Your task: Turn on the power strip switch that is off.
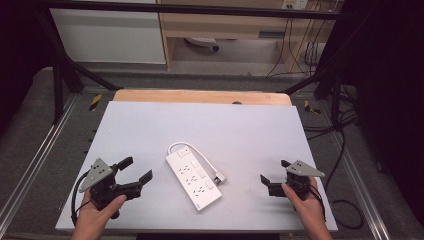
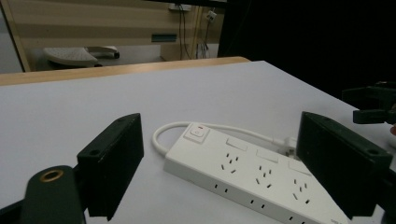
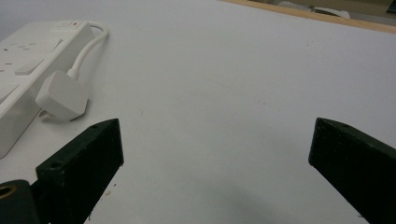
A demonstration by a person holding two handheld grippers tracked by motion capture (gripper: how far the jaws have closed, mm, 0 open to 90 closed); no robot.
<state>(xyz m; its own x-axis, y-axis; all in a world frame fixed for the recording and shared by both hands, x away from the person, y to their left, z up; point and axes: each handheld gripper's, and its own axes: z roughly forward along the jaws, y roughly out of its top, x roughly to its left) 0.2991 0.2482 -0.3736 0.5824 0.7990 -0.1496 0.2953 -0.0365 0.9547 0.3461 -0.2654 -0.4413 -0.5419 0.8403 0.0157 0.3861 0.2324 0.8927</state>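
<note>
Two hand-held grippers sit nearest to us at the front edge of the white tabletop (image 1: pixel 150 125), each held in one of the person's hands. We see the left hand-held gripper (image 1: pixel 136 170) at the near left in the high view, its jaws spread wide with nothing between them, pointing toward the middle of the tabletop. In the left gripper view its two black jaws frame the power strip (image 2: pixel 252 175) without touching it. We see the right hand-held gripper (image 1: pixel 274 177) at the near right, likewise with its jaws spread and nothing pinched; in the right gripper view bare tabletop lies between them.

Between the two grippers, and a little farther in, lies the white power strip (image 1: pixel 193 181), flat on the tabletop and set at a slant, well apart from both grippers. We count three rows of sockets on its top face, with a switch beside each, and a further switch with a red mark (image 2: pixel 196 132) at its far end. Its short white cable (image 1: pixel 192 150) loops out from the far end and curves back along the strip's right side to the white plug (image 1: pixel 218 177), which rests on the tabletop just beside the strip.

Farther off, a wooden strip (image 1: pixel 200 96) borders the far edge of the tabletop.
</note>
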